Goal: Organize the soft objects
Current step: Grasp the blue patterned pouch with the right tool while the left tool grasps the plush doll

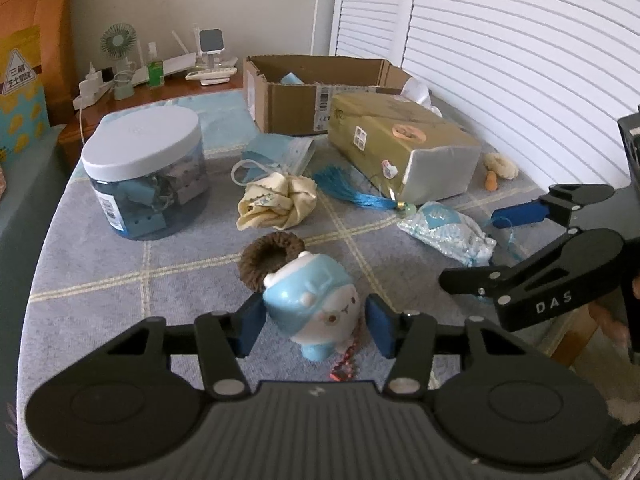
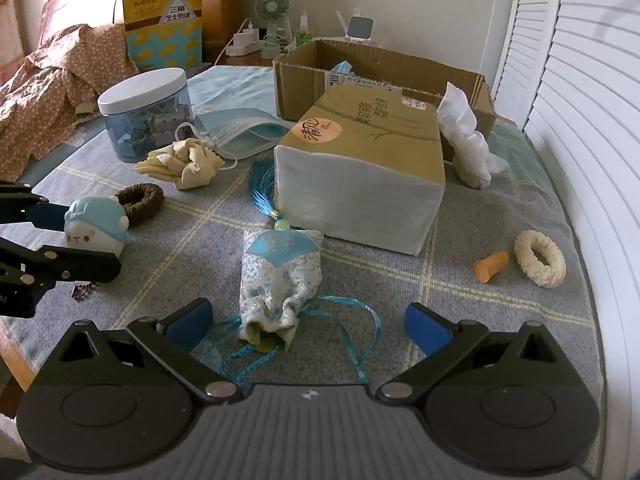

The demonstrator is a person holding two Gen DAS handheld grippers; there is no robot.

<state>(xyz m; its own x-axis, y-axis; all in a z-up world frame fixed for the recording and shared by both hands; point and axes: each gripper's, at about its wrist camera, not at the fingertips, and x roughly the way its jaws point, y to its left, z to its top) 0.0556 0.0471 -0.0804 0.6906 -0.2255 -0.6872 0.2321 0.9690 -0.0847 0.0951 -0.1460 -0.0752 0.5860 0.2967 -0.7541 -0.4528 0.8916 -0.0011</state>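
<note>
A blue-and-white squishy animal toy (image 1: 314, 304) lies on the checked cloth between the pads of my left gripper (image 1: 316, 326), which is open around it with small gaps on both sides; it also shows in the right wrist view (image 2: 96, 228). My right gripper (image 2: 308, 322) is wide open over the mouth end of a blue sequined sachet (image 2: 280, 276), which also shows in the left wrist view (image 1: 448, 230). A brown scrunchie (image 1: 272, 260), a crumpled cream cloth (image 1: 276, 200), a cream scrunchie (image 2: 540, 258) and an orange earplug (image 2: 490, 266) lie around.
An open cardboard box (image 2: 380, 68) stands at the back. A gold tissue pack (image 2: 360, 168) lies in the middle with a white tissue (image 2: 468, 140) beside it. A lidded jar (image 1: 146, 172), a face mask (image 2: 244, 132) and a blue tassel (image 1: 352, 192) lie nearby.
</note>
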